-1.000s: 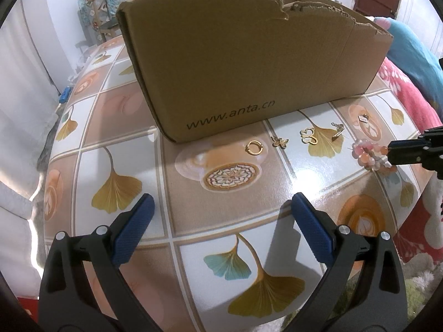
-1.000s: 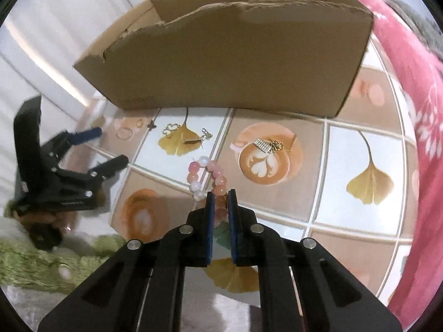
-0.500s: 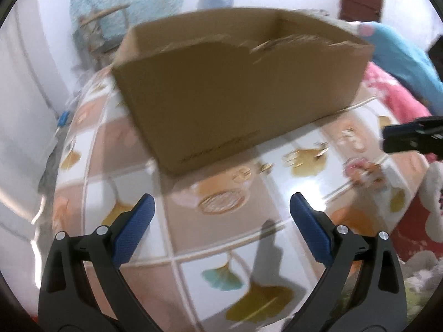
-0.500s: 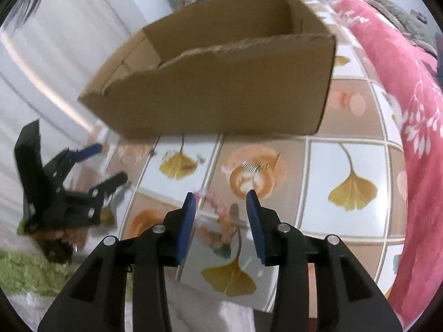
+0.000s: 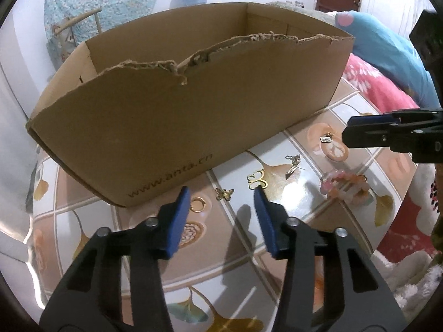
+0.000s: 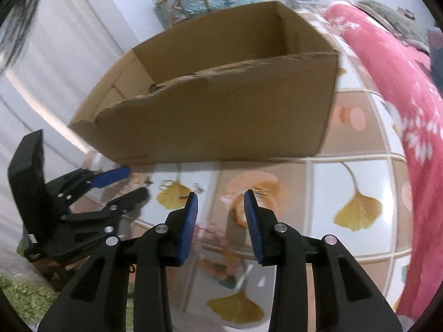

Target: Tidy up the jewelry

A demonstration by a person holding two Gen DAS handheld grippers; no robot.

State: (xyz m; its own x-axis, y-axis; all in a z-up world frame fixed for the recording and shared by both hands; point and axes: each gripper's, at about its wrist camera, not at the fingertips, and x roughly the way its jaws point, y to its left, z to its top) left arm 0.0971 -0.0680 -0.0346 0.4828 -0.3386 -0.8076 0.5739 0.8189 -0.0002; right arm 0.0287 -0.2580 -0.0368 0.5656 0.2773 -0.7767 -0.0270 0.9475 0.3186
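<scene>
An open cardboard box (image 5: 193, 110) (image 6: 221, 116) stands on the ginkgo-patterned table (image 5: 83, 193). In front of it lie a gold hoop (image 5: 198, 204), a butterfly charm (image 5: 224, 193), a gold clover piece (image 5: 257, 179), a chain earring (image 5: 293, 164), a small rectangular pendant (image 5: 326, 139) and a pink bead bracelet (image 5: 346, 186) (image 6: 209, 228). My left gripper (image 5: 221, 191) (image 6: 134, 181) hovers above the butterfly charm, its jaws closing and not pressing on anything. My right gripper (image 6: 221, 195) (image 5: 349, 132) hangs over the bracelet, its jaws closing slightly, holding nothing.
A pink blanket (image 6: 387, 96) (image 5: 373, 88) and a blue cushion (image 5: 387, 49) border the table's right side. A chair draped in blue cloth (image 5: 83, 22) stands behind the box. A green rug (image 6: 22, 298) lies below the table's front edge.
The right gripper let go of the bead bracelet and rose; the bracelet now lies on the table. The left gripper rose and moved toward the small gold pieces, its jaws narrowing from wide.
</scene>
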